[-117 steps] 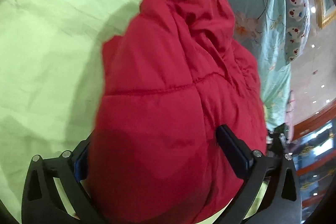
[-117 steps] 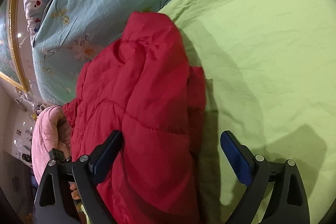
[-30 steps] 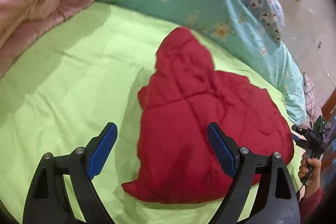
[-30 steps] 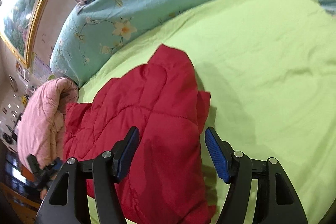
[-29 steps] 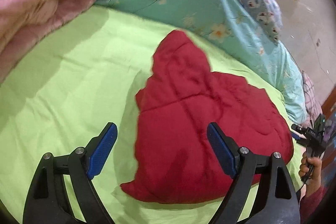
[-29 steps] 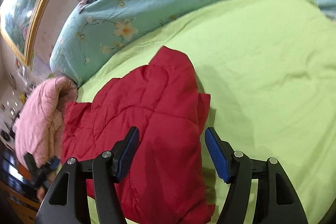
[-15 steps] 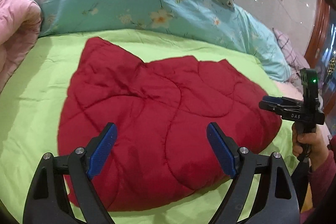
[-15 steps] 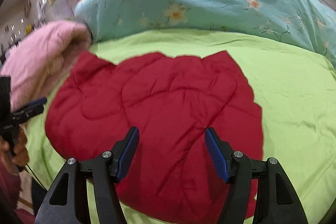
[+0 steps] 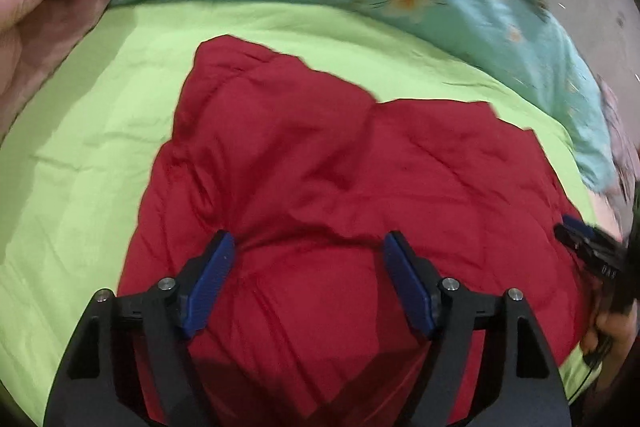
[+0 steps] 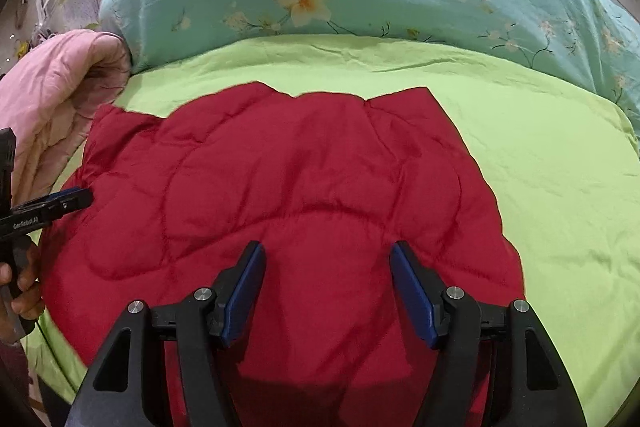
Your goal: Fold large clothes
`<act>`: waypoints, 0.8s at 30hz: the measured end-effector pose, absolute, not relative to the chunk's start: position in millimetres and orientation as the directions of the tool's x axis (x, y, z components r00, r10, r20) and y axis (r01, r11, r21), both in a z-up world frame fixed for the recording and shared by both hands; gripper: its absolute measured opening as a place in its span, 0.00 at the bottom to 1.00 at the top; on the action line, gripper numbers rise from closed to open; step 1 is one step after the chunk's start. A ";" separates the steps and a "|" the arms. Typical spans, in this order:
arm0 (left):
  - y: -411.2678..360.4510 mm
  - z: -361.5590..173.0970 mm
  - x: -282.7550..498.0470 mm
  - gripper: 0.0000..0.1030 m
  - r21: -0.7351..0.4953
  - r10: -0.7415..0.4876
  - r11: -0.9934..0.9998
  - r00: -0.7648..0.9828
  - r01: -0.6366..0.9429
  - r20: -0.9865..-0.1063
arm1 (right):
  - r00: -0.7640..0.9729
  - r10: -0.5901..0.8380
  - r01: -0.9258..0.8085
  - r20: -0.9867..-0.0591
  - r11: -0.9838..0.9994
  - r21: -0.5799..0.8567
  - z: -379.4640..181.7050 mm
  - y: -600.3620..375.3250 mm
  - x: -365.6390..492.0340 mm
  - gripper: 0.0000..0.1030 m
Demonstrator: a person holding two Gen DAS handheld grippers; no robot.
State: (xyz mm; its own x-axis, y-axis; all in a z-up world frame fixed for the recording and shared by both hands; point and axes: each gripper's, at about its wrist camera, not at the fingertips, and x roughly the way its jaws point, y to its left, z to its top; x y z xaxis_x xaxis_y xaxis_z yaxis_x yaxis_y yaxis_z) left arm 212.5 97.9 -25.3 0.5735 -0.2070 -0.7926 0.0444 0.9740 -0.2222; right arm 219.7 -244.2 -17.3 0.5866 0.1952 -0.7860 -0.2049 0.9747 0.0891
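Slippage is the main risk: the puffy red quilted jacket (image 10: 304, 187) lies spread on the lime-green bed sheet (image 10: 560, 187), and both the left gripper (image 9: 306, 277) and right gripper (image 10: 328, 285) hover open over it, empty; the left's jaws just narrowed. A shallow pinch could catch one layer. Gripper lettering is too blurred to read

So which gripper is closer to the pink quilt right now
Left. The left gripper hovers at the red jacket's edge beside the pink quilt; the right gripper is over the jacket's middle, farther away.
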 end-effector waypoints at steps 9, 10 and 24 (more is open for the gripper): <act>109.9 -52.7 242.6 0.76 -0.204 -0.144 0.977 0.519 -0.060 -0.842 | 0.505 0.218 -0.150 -0.835 0.975 0.164 -42.6 -249.4 269.9 0.65; 110.8 -55.2 244.2 0.76 -0.202 -0.143 0.977 0.517 -0.060 -0.844 | 0.505 0.221 -0.145 -0.834 0.975 0.170 -46.4 -251.6 272.0 0.64; 113.3 -29.8 229.5 0.76 -0.220 -0.172 0.975 0.553 -0.021 -0.815 | 0.523 0.257 -0.110 -0.813 0.966 0.234 -31.7 -266.0 261.3 0.64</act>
